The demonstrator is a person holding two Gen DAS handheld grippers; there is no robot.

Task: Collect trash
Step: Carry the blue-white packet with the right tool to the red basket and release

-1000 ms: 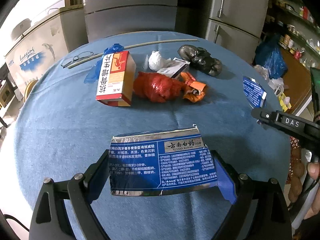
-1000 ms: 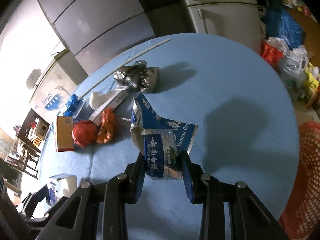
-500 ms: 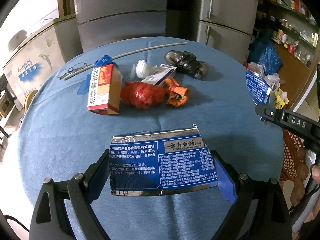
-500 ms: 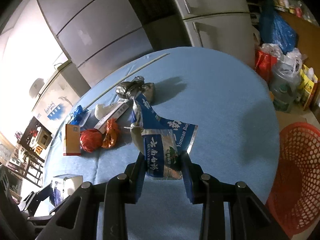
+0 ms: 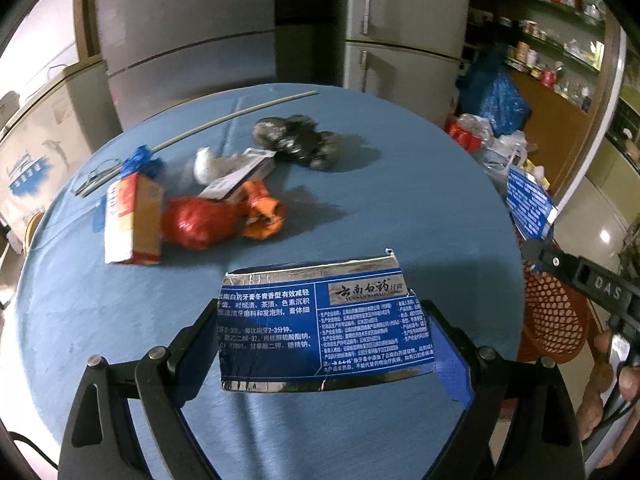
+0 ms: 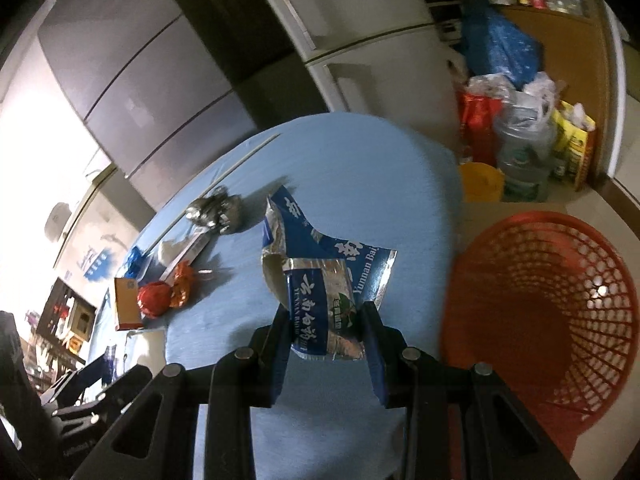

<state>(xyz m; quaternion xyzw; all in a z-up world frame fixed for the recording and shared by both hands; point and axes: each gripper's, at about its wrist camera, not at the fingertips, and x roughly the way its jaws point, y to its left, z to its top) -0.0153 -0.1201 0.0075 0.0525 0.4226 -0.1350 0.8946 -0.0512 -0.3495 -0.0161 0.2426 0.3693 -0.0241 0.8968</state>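
The left claw (image 5: 326, 344) grips a flattened piece of blue toothpaste carton (image 5: 324, 332) across its width, so the jaws stand wide with a pad against each side edge; the piece is held clear of the blue-covered table (image 5: 400, 208), printed face toward the camera. It is a torn panel, dark blue with white text, a silver foil band along the top and bottom edges, and a ragged upper right corner. The right claw (image 6: 326, 336) is narrowed onto a second, crumpled carton fragment (image 6: 320, 280), pinched at its lower end so that the bent blue-and-silver flaps rise above the fingers. Each piece is carried above the table rather than resting on it, which suits transfer to the red mesh basket (image 6: 540, 312) standing on the floor just beside the table edge, to the right in the right wrist view. The basket interior appears empty where visible. Remaining trash lies near the far side of the table: an orange-and-white box (image 5: 134, 220), a red crumpled wrapper (image 5: 196, 222), an orange wrapper (image 5: 262, 212) and a dark crumpled bag (image 5: 298, 140).
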